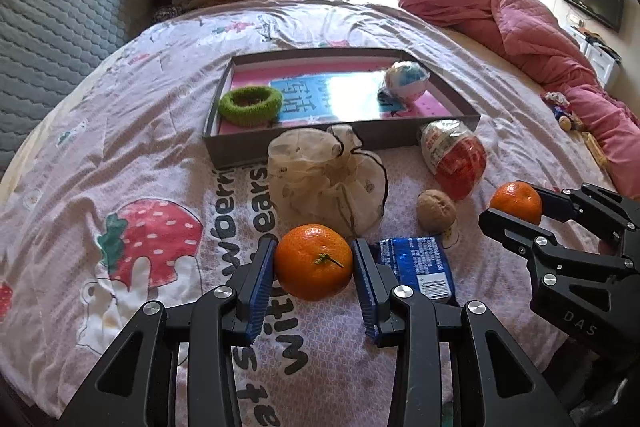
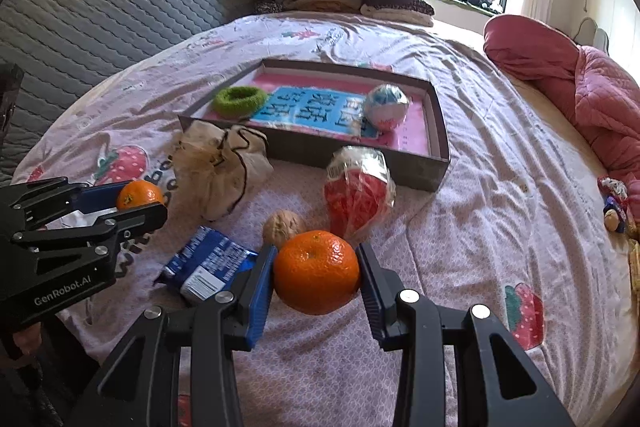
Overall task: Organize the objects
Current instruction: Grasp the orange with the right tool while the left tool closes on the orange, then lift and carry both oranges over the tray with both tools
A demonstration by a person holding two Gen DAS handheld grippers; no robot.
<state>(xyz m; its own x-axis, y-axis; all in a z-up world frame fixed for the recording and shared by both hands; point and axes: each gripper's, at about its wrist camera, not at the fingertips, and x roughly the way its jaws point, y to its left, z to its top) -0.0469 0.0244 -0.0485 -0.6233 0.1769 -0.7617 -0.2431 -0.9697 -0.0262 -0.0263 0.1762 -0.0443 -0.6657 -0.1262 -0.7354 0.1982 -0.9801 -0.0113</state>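
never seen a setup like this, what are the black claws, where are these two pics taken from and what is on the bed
The black claws are two hand-held grippers, one in each of a person's hands; there is no robot arm. Each carries a wide-angle camera looking along its fingers, so each picture shows its own gripper at the bottom and the other at the side.

The left gripper is shut on one tangerine. The right gripper is shut on a second tangerine.

On the bed sheet lie a beige pouch, a walnut, a blue packet and a red wrapped egg. Behind them a shallow box holds a green ring and a wrapped ball.
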